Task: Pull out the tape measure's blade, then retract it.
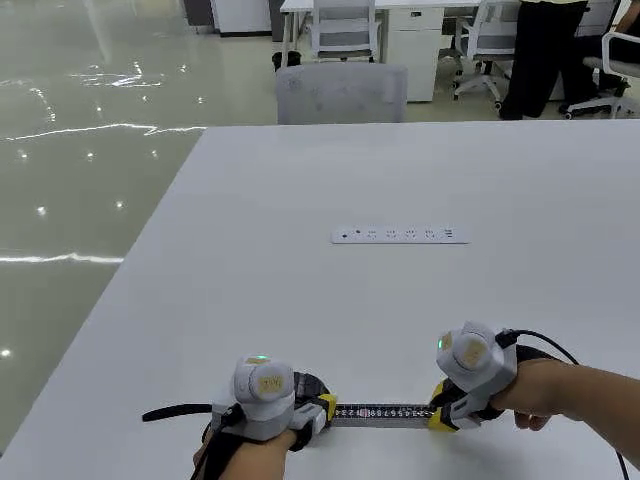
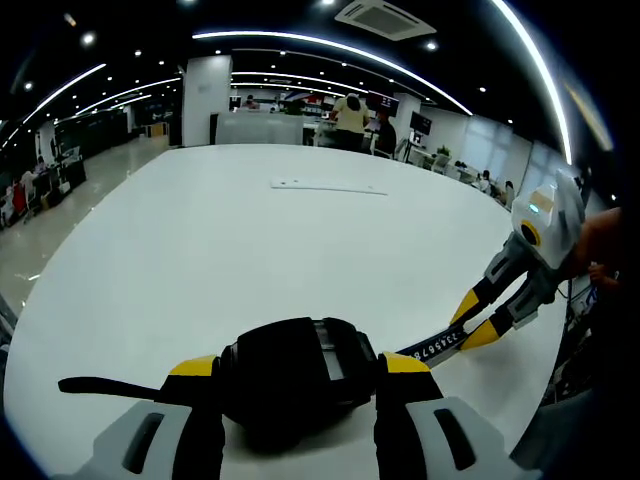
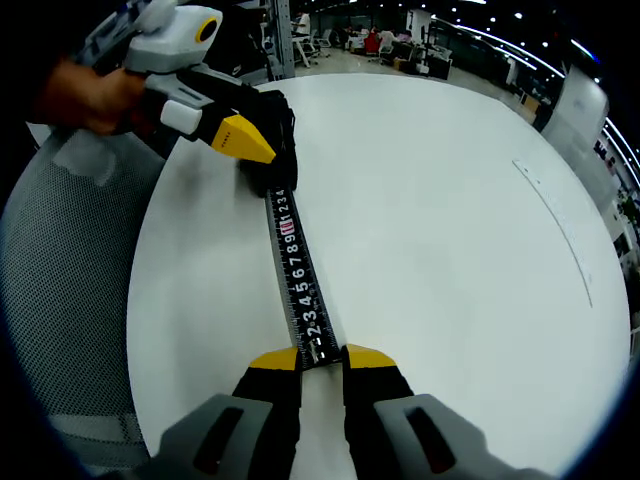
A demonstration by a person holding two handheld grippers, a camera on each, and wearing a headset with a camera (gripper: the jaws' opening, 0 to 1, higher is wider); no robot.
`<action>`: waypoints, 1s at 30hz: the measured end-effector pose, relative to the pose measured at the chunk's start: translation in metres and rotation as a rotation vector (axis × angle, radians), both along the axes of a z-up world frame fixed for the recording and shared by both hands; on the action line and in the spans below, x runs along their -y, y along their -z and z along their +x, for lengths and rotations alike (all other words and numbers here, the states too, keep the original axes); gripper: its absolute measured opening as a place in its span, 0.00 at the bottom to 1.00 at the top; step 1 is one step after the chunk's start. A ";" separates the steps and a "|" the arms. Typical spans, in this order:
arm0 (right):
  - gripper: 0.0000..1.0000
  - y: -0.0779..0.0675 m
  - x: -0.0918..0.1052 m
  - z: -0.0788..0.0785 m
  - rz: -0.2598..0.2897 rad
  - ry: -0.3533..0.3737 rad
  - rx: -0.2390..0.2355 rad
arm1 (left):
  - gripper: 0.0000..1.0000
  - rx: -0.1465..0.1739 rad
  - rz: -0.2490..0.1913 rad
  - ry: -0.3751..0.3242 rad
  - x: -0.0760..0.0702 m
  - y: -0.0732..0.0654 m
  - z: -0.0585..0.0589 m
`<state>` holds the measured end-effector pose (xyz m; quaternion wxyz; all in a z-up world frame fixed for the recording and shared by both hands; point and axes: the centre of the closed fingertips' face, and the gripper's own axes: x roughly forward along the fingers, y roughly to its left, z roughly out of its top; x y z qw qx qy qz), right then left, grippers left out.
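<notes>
Left gripper [image 2: 300, 366]: clamping the black tape measure [image 2: 290, 395] between its jaws.
Right gripper [image 3: 320, 357]: pinching the tip of the blade [image 3: 295, 255].
Blade: lying stretched along the bench [image 1: 400, 170] between both grippers, near its front edge.

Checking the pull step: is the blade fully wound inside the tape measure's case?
No, a numbered stretch of blade runs from the case in the left gripper to the right gripper, which pinches its end.
</notes>
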<state>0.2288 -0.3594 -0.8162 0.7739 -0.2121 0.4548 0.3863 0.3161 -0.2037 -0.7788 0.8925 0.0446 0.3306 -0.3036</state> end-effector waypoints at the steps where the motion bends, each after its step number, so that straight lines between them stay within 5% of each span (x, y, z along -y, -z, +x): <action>1: 0.13 0.000 -0.001 0.001 0.006 0.006 0.001 | 0.57 0.000 0.001 0.001 0.000 0.000 0.000; 30: 0.13 0.001 -0.042 0.019 0.041 -0.021 0.029 | 0.57 -0.005 -0.005 0.003 0.000 0.001 0.001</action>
